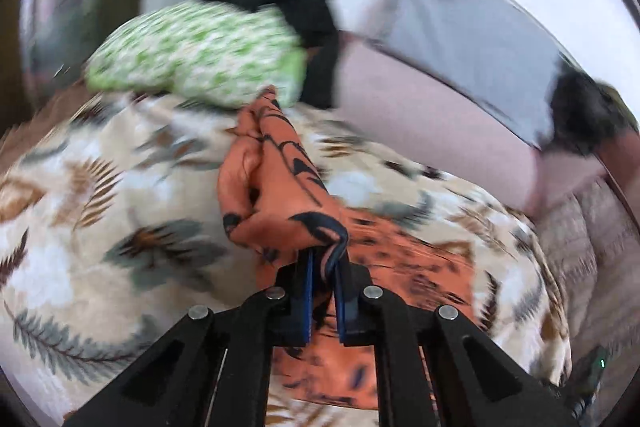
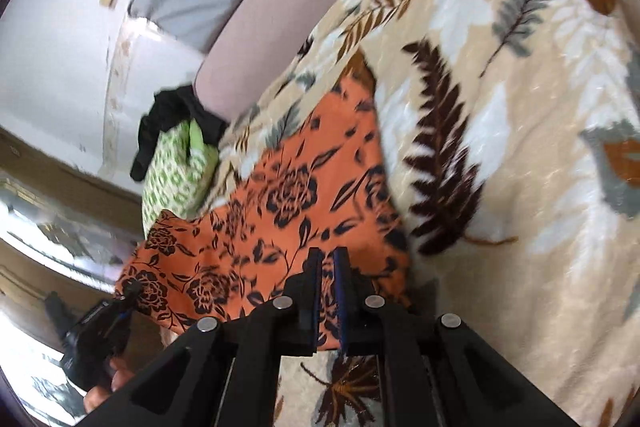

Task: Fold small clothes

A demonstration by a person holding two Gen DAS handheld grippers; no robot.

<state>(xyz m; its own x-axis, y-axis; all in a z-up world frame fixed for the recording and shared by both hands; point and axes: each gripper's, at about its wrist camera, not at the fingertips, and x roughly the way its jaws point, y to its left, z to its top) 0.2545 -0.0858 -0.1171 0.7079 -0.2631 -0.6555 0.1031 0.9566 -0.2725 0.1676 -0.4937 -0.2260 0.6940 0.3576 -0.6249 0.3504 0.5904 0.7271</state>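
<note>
Left wrist view is smeared by motion blur: the left gripper at 6 o'clock is clamped on a bunched corner of the orange cloth, which rises crumpled toward centre while the rest trails flat to 4 o'clock, partly hidden behind the black arms; the leaf-print blanket fills the lower half and is cut off at the rim, a green bundle sits at 10 o'clock with a dark garment half behind it, and a pink cushion runs toward 3 o'clock; open blanket lies at 8 o'clock. Right wrist view is sharper: the right gripper at 6 o'clock is closed on the near edge of the cloth, spread toward 9 o'clock, its far corner pinched by the left gripper at 8 o'clock, where fingers are cut off by the rim; blanket lies bare from 1 to 4 o'clock
</note>
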